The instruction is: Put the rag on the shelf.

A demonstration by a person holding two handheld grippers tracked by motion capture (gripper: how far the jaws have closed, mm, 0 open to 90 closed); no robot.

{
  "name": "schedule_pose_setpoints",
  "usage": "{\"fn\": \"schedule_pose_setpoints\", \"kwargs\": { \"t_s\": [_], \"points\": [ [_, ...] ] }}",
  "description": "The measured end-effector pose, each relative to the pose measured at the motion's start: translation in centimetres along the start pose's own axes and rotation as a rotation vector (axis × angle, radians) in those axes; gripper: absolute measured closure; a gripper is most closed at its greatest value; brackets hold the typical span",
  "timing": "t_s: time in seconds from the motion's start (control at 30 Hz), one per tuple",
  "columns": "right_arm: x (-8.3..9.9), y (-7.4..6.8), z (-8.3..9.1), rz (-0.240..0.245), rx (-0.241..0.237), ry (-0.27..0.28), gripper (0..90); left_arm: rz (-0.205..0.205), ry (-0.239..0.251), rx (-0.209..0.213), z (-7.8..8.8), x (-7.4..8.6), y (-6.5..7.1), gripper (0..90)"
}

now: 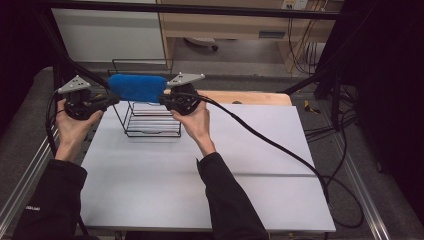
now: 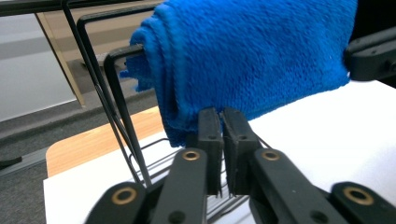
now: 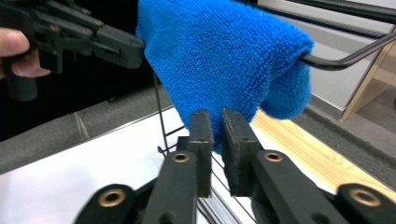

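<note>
- The left tongs [image 2: 222,116] are sitting nearly clenched, a thin gap between the jaws, tips just at the lower hem of the blue towel [image 2: 252,60]; whether any cloth is being pinched is hard to tell.
- The right tongs [image 3: 212,119] are likewise almost closed, tips just below the towel's lower corner, seemingly grasping nothing.
- The towel is hanging directly ahead of both tongs, draped over the top bar of the black wire rack [image 1: 150,120], probably so that it hangs spread out.
- The two tongs are flanking the towel, one at each end, likely to tidy its hang.
- Beneath them, the white surface [image 1: 225,190] is carrying the rack.
- The towel's far side and the rack's rear wires are staying hidden behind the cloth.
</note>
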State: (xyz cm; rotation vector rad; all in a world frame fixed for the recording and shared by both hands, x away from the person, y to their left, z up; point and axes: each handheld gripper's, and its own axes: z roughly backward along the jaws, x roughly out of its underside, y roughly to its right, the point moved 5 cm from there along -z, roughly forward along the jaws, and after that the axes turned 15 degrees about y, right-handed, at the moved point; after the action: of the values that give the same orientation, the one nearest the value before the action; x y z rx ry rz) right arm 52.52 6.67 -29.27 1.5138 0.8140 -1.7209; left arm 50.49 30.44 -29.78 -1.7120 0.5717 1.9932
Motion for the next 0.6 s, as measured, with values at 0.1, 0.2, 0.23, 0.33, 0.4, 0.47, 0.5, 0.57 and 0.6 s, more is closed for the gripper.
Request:
{"fn": "schedule_pose_setpoints", "kwargs": {
  "t_s": [0.1,0.2,0.23,0.33,0.4,0.47,0.5,0.57,0.6],
  "points": [
    [-0.4,-0.2,1.1,-0.031,-0.011,0.008,74.4,0.013,-0.01,0.01,0.7,0.2,0.4,79.0],
    [-0.6,-0.2,2.3,-0.019,0.0,-0.003,66.9,0.009,-0.041,0.007,1.2,0.7,0.8,71.8],
    [-0.6,-0.2,2.7,-0.021,0.002,-0.004,64.6,0.006,-0.051,0.009,1.3,0.8,0.9,69.8],
    [-0.8,0.0,4.2,-0.037,0.017,-0.003,53.4,0.005,-0.077,0.016,1.6,1.4,1.5,63.0],
    [-0.7,0.2,5.1,-0.043,0.022,-0.008,47.9,0.003,-0.089,0.023,1.7,1.8,2.0,58.6],
    [-0.5,0.6,6.1,-0.044,0.035,-0.012,39.7,0.001,-0.099,0.027,1.7,2.1,2.5,53.4],
    [-0.4,0.7,6.6,-0.047,0.044,-0.015,36.8,0.003,-0.102,0.03,1.7,2.3,2.7,50.4],
    [0.0,1.1,7.5,-0.053,0.059,-0.022,30.2,-0.002,-0.112,0.034,1.7,2.7,3.3,44.9],
    [0.3,1.3,8.0,-0.059,0.067,-0.032,27.8,-0.005,-0.116,0.037,1.7,2.9,3.6,41.7]
  ]
}}
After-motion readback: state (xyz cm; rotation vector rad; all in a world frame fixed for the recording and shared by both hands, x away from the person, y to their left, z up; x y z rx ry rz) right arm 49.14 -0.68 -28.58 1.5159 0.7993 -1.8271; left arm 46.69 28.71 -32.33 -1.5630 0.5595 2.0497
